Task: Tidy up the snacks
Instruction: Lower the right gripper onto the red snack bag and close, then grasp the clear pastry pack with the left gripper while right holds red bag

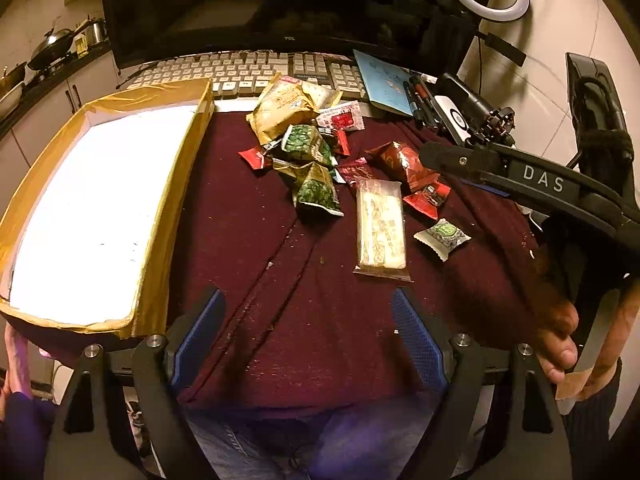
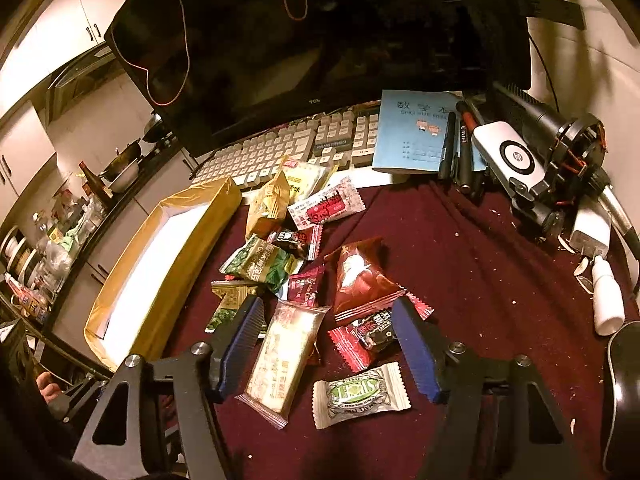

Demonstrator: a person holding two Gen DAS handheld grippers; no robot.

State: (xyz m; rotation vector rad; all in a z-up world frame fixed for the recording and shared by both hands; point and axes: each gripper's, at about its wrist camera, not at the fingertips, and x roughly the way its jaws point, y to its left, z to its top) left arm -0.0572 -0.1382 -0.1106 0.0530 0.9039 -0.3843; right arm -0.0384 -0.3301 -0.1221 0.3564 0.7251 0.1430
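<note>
1. Left tongs are sitting spread wide over the maroon cloth on the counter, blue pads apart, nothing between them.
2. Right tongs are standing spread too, hanging low over the snack pile; the pads are not pressing on anything.
3. The long clear-wrapped cake bar and a red-and-black sachet are lying between the right tongs' blue pads. Whether the left pad is touching the bar I cannot tell.
4. The white-and-green candy packet is lying just in front of the right tongs, beside the bar.
5. The dark red pouch is lying just beyond the sachet; green packets, a tan bag and a red-and-white sachet are piling up farther back towards the keyboard.
6. The box, tan-taped with a white inside, is sitting on the left side of the counter, just beside the pile, holding no snacks.
7. A blue booklet and pens are lying beyond the cloth, in front of the dark monitor.
8. In the left view a hand is gripping the right tool's handle.
</note>
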